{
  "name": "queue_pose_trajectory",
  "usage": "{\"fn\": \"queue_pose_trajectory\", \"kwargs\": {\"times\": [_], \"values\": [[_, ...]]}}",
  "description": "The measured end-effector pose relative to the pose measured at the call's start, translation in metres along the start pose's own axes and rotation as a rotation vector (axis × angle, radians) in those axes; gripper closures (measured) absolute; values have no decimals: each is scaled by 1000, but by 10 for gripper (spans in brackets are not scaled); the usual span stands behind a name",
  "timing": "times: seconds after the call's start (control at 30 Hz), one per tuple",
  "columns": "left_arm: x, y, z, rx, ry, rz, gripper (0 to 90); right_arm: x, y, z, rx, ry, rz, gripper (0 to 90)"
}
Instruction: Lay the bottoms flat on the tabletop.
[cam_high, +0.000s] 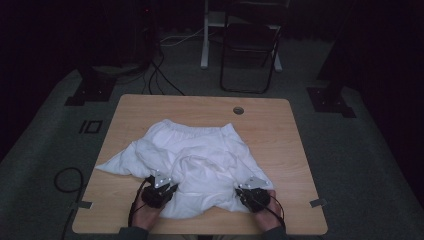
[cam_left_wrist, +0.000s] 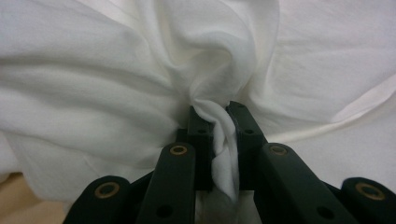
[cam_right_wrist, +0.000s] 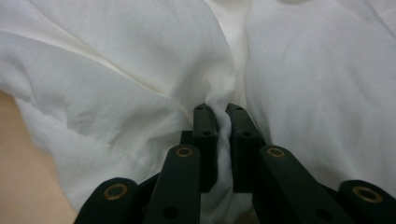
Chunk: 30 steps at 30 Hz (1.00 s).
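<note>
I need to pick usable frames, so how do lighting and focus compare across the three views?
High view: dim, surroundings nearly black, white garment brightest. Left gripper view: evenly lit, jaws soft, cloth folds clearer. Right gripper view: similar, no glare.

two black grippers: left gripper (cam_high: 165, 189), right gripper (cam_high: 247, 192). grey three-cornered plate on top of each, black cable trailing behind. brass-coloured pivot pins on black jaw links. dark sleeve cuffs.
</note>
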<state>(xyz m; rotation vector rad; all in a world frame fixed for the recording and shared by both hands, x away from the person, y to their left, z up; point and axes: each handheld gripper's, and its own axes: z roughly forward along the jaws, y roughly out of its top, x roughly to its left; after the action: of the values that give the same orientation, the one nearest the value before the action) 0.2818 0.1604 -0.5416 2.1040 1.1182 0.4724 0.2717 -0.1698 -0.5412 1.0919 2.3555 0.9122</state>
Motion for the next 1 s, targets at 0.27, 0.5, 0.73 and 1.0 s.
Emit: {"fn": "queue_pose_trajectory", "kwargs": {"times": [0.27, 0.5, 0.73, 1.0], "values": [[13, 31, 33, -12, 7, 5, 815, -21, 15, 18, 5, -106, -18, 836], [14, 53, 52, 13, 14, 14, 814, -43, 27, 30, 27, -174, -24, 836], [13, 65, 54, 24, -15, -30, 770, -60, 42, 43, 79, -253, -39, 835], [26, 62, 16, -64, 22, -40, 591, -64, 45, 39, 86, -220, 3, 722]]}}
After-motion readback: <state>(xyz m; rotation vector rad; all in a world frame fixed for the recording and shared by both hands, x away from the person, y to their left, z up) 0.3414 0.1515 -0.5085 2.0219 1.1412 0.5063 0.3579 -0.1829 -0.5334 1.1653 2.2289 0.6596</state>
